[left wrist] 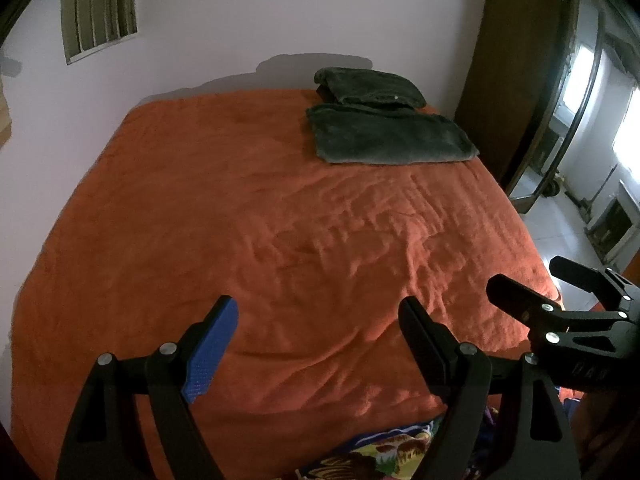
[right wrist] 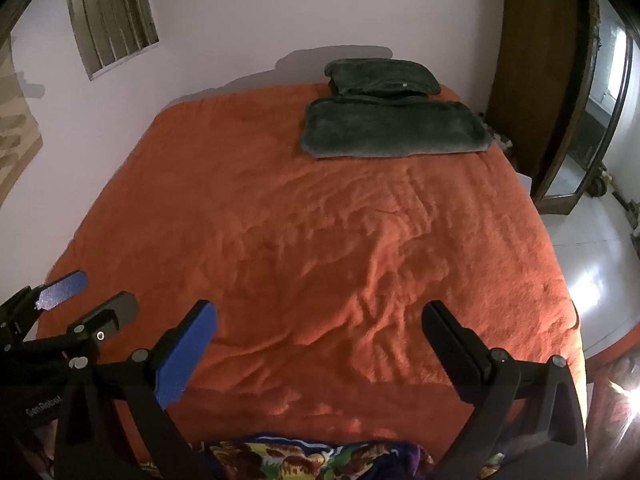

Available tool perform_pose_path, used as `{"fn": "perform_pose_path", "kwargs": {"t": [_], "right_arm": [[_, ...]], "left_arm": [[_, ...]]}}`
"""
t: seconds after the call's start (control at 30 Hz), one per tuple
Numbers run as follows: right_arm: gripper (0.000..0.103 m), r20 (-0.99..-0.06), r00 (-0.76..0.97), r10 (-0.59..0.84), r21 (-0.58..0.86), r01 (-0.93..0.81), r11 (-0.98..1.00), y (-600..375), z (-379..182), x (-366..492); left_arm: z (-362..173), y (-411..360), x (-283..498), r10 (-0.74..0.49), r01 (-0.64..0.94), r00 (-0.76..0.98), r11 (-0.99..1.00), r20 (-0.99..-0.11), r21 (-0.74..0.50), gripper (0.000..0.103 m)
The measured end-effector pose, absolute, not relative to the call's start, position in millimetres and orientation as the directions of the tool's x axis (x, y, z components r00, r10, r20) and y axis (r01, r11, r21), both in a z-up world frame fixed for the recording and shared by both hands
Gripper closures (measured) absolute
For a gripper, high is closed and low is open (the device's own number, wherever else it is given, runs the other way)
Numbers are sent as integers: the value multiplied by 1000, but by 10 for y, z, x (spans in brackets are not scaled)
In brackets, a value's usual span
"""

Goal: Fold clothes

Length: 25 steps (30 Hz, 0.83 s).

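A bed with an orange blanket fills both views. Two folded dark green cloths lie at its far right: a flat one and a bundled one behind it. A multicoloured printed cloth lies at the near edge below the grippers. My left gripper is open and empty above the near part of the bed; it also shows in the right wrist view. My right gripper is open and empty beside it, also seen from the left wrist.
A white wall backs the bed, with a barred window at upper left. A brown wooden door stands at the right. Pale tiled floor runs along the bed's right side.
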State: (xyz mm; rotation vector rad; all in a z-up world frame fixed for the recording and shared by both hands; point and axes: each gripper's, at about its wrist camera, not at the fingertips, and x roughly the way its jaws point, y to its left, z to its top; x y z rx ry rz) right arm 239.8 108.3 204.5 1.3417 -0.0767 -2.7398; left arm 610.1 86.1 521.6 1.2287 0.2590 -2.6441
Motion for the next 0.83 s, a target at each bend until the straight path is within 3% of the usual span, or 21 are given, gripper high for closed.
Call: {"fn": "perform_pose_path", "kwargs": {"t": [0.83], "right_arm": [[1, -799, -592, -104, 92, 51, -994, 1028, 1979, 2385]], "left_arm": [[5150, 791, 6066, -98, 272, -620, -957, -778, -96, 20]]}}
